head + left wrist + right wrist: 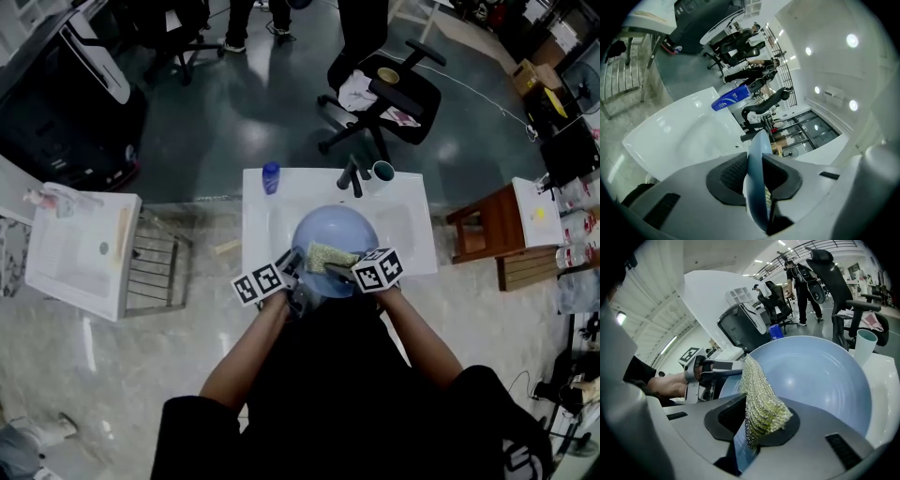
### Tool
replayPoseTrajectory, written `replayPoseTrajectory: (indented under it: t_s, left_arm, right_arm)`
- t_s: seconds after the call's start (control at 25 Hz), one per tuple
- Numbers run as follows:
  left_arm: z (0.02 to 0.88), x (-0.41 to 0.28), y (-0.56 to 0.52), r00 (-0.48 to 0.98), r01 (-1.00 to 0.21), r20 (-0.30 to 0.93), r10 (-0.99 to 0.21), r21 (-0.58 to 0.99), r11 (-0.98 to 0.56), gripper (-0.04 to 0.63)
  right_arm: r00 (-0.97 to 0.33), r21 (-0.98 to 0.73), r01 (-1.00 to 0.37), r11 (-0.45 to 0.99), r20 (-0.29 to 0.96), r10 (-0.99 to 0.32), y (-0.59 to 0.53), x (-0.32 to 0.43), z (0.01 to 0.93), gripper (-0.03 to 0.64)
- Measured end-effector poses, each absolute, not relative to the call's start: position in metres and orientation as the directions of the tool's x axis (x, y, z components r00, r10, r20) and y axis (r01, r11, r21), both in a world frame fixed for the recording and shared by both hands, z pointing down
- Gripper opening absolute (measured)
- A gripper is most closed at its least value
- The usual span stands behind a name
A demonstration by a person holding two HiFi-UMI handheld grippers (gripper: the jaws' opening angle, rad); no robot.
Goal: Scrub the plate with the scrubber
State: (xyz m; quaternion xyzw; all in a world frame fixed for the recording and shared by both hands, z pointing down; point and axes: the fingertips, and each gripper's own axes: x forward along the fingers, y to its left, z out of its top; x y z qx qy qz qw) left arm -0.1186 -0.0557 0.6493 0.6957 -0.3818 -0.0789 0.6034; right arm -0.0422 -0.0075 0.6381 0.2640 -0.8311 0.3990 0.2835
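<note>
Nearest you, your left hand-held gripper (pixel 754 176) has its jaws closed to a narrow gap on the near-left rim of the plate (pixel 335 230). Its dark ribbed pads (pixel 732 174) press on either side of the thin edge, so the plate stands edge-on between them. Your right hand-held gripper (pixel 754 420) is closed on the scrubber (pixel 757 399), pinched by its lower part with the rest sticking out past the jaws.

What matters for the stroke: the plate's hollow face lies straight ahead of the right hand-held gripper and opens toward it, and the left one grips the rim on the opposite side. The scrubber's long axis runs out along the jaws toward that face. From above it lies over the near part of the plate, probably touching, though contact is not certain. The right hand is the working one; the left only steadies.

The scrubber is a coarse, yellow-green metallic mesh, folded flat and flexible. The plate is smooth, glossy pale blue, round and shallowly dished, with faint concentric rings, likely slippery.

Under it sits a white glossy sink (pixel 412 234). At the far edge stand a blue bottle (pixel 271 176), a black faucet (pixel 352 176) and a teal cup (pixel 382 172).
</note>
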Motion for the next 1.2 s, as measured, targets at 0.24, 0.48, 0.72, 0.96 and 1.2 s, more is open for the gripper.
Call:
replayPoseTrajectory:
  t_s: [0.24, 0.48, 0.72, 0.96, 1.2]
  left_arm:
    - [0.648, -0.115, -0.055, 0.696, -0.429, 0.351, -0.626, 0.903, 0.029, 0.069]
    - [0.650, -0.114, -0.052, 0.701, -0.433, 0.350, -0.622, 0.901, 0.019, 0.075]
    - [0.650, -0.108, -0.048, 0.705, -0.437, 0.352, -0.615, 0.899, 0.013, 0.077]
    - [0.649, -0.106, -0.052, 0.700, -0.438, 0.352, -0.622, 0.899, 0.016, 0.078]
    - [0.655, -0.095, -0.046, 0.693, -0.444, 0.371, -0.618, 0.895, 0.040, 0.081]
  right_arm:
    - [-0.680, -0.501, -0.684, 0.531, 0.701, -0.214, -0.009, -0.028, 0.646, 0.063]
    - [-0.643, -0.479, -0.723, 0.498, 0.730, -0.233, -0.010, -0.001, 0.659, 0.064]
    - [-0.599, -0.452, -0.770, 0.450, 0.755, -0.267, -0.019, 0.034, 0.665, 0.063]
    - [-0.555, -0.423, -0.810, 0.407, 0.776, -0.298, -0.032, 0.064, 0.671, 0.064]
    - [-0.500, -0.369, -0.837, 0.405, 0.815, -0.291, -0.030, 0.088, 0.683, 0.064]
